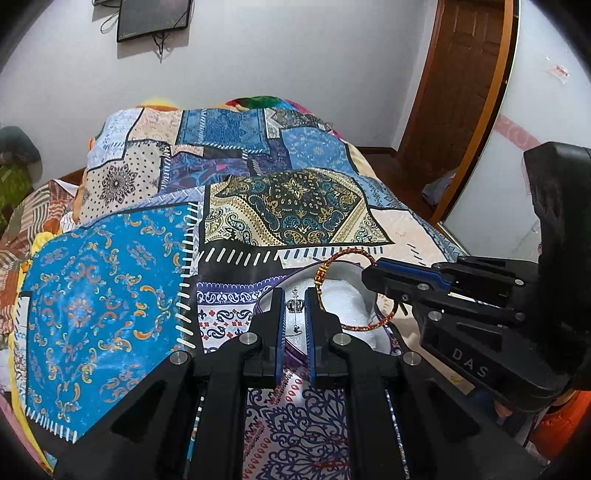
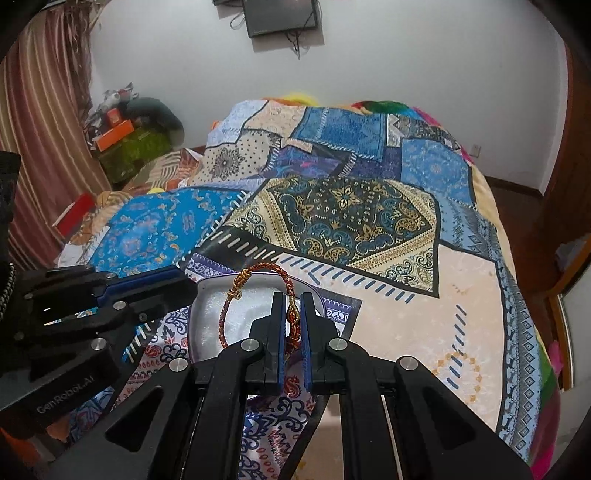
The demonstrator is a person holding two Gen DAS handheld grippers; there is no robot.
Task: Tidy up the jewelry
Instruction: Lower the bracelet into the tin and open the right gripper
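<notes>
Patchwork bedspread (image 2: 424, 325) fills my view. My right gripper (image 2: 294, 314) pinches a braided red-gold bracelet (image 2: 258, 275) above the white-lined jewelry box (image 2: 207, 314). My left gripper (image 1: 295, 306) has its jaws slightly apart, framing a small crown pendant (image 1: 295, 304) in the box; whether they touch it, I cannot tell.

1. Your two views are evenly lit by soft, diffuse room light; the white wall (image 1: 295, 74) reads bright but not blown out.
2. You get only faint shadows: a soft one below the wall-mounted screen (image 1: 153, 16) and beneath the gripper fingers.
3. Fisheye distortion bends the door frame (image 1: 491, 110) and rounds the bedspread (image 2: 351, 206) (dark vignette fills every corner).
4. The centre stays sharp for you; the edges soften slightly.
</notes>
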